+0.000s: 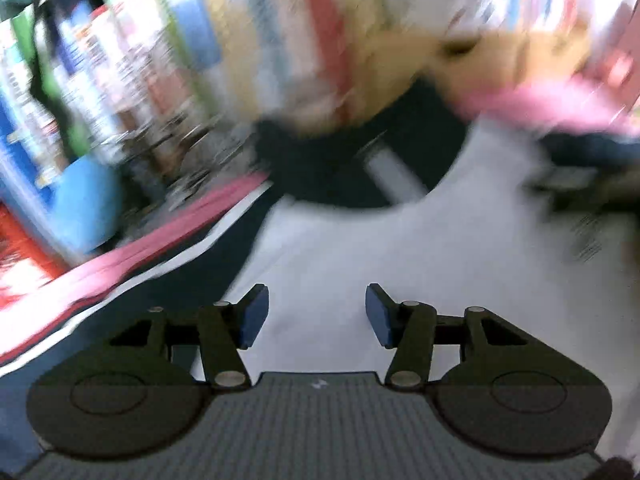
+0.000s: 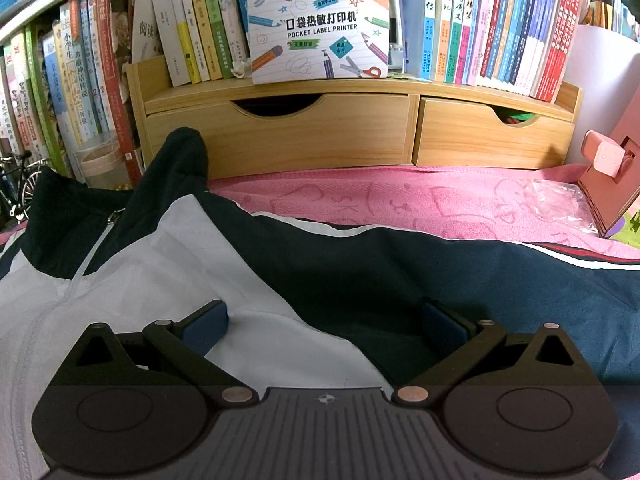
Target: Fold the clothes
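Beneath both claws lies the jacket (image 2: 168, 272), spread on a pink textured cloth (image 2: 420, 204) covering the desk. Its smooth white panel with a zipper meets a navy sleeve. Right claw (image 2: 324, 324) and left claw (image 1: 316, 314) hover released, blue pads apart.

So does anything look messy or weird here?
A little. The jacket lies rumpled on the pink cloth, its collar poking up against the wooden drawers. Nothing looks spilled or broken.
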Tool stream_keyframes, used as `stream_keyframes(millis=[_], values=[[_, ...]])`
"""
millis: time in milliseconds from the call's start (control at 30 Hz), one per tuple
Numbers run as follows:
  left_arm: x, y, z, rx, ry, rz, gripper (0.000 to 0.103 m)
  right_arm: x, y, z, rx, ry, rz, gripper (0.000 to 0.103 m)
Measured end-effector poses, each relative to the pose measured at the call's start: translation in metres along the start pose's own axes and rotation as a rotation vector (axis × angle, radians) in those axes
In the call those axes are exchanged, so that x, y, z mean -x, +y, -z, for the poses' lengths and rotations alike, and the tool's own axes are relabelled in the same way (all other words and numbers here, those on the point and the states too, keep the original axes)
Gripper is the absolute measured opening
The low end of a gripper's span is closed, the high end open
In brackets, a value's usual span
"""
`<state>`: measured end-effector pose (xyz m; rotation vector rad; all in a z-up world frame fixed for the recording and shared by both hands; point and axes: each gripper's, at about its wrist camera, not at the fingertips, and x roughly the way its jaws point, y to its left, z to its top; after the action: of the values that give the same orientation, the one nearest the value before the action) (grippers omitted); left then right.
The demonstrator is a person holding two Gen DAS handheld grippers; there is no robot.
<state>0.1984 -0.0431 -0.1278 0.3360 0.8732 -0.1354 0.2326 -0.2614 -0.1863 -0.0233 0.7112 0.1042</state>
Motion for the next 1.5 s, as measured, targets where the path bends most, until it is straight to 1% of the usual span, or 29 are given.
stream_keyframes(millis=[33,100,167,200,267,333,367,433,467,533,600,667,700,733,767,800,833,867,933,1000,1033,1133,1167,1233,1300,1333,1400,1467,1500], values=[[-0.007,0.005,0.001,0.008,0.0,-0.05,0.055,0.0,0.0,0.0,0.0,0.0,0.0,0.103],[-0.011,0.025,-0.001,0.061,-0.009,-0.126,0.056,0.0,0.0,0.0,0.0,0.0,0.001,0.103],[-0.022,0.041,-0.008,0.11,0.017,-0.216,0.056,0.0,0.0,0.0,0.0,0.0,0.001,0.103],[-0.027,0.049,-0.011,0.132,0.032,-0.258,0.059,0.0,0.0,0.0,0.0,0.0,0.001,0.103],[-0.03,0.059,-0.013,0.176,0.048,-0.283,0.061,0.0,0.0,0.0,-0.001,0.0,0.002,0.103],[-0.031,0.064,-0.018,0.203,0.084,-0.331,0.058,0.0,0.001,0.0,-0.001,0.0,0.003,0.103],[-0.023,0.064,-0.016,0.224,0.077,-0.31,0.058,0.0,0.001,0.0,-0.002,0.0,0.004,0.103],[0.0,0.056,-0.011,0.257,0.022,-0.203,0.058,0.0,0.0,0.0,-0.002,-0.001,0.005,0.103],[0.011,0.049,-0.006,0.263,0.007,-0.17,0.058,0.0,0.0,0.0,-0.002,-0.001,0.004,0.103],[0.028,0.032,0.006,0.24,0.018,-0.12,0.059,0.0,0.0,-0.001,-0.003,0.0,0.003,0.103],[0.041,0.01,0.025,0.207,0.045,-0.102,0.059,0.0,0.0,-0.001,-0.002,0.0,0.003,0.103],[0.045,-0.004,0.044,0.191,0.085,-0.103,0.06,0.001,0.0,-0.001,-0.003,-0.001,0.004,0.103],[0.05,-0.01,0.054,0.196,0.083,-0.114,0.061,0.001,0.0,-0.001,-0.002,-0.001,0.005,0.103],[0.055,-0.011,0.061,0.212,0.081,-0.123,0.065,0.001,0.001,-0.002,0.008,0.001,0.003,0.103],[0.061,-0.013,0.068,0.229,0.08,-0.132,0.065,0.002,0.001,-0.002,0.021,0.004,0.0,0.103],[0.066,-0.012,0.072,0.249,0.098,-0.135,0.065,0.006,0.001,-0.004,0.039,0.032,-0.018,0.103],[0.071,-0.011,0.076,0.268,0.119,-0.137,0.065,0.01,0.001,-0.006,0.058,0.07,-0.041,0.102],[0.078,-0.01,0.081,0.282,0.122,-0.126,0.065,0.022,0.001,-0.005,0.07,0.077,-0.083,0.097],[0.094,-0.009,0.094,0.299,0.122,-0.099,0.066,0.057,0.004,0.006,0.103,0.058,-0.186,0.097],[0.111,-0.012,0.109,0.279,0.131,-0.076,0.073,0.1,0.011,0.027,0.162,0.014,-0.306,0.099],[0.12,-0.015,0.119,0.263,0.133,-0.069,0.074,0.12,0.015,0.039,0.191,0.015,-0.354,0.099],[0.144,-0.024,0.152,0.237,0.148,-0.027,0.078,0.179,0.025,0.089,0.289,0.053,-0.444,0.1],[0.151,-0.024,0.164,0.234,0.143,-0.019,0.08,0.195,0.027,0.106,0.322,0.072,-0.45,0.1],[0.168,-0.022,0.186,0.241,0.143,0.003,0.082,0.223,0.027,0.141,0.377,0.152,-0.418,0.1],[0.184,-0.019,0.205,0.25,0.161,0.019,0.086,0.247,0.015,0.174,0.382,0.233,-0.364,0.102],[0.193,-0.017,0.216,0.251,0.172,0.024,0.086,0.259,0.005,0.188,0.374,0.244,-0.334,0.103],[0.207,-0.014,0.234,0.238,0.186,0.037,0.087,0.278,-0.015,0.203,0.344,0.252,-0.287,0.103],[0.22,-0.014,0.248,0.229,0.188,0.047,0.088,0.289,-0.036,0.21,0.265,0.306,-0.246,0.102],[0.226,-0.013,0.255,0.224,0.189,0.052,0.088,0.293,-0.04,0.212,0.262,0.315,-0.224,0.102]])
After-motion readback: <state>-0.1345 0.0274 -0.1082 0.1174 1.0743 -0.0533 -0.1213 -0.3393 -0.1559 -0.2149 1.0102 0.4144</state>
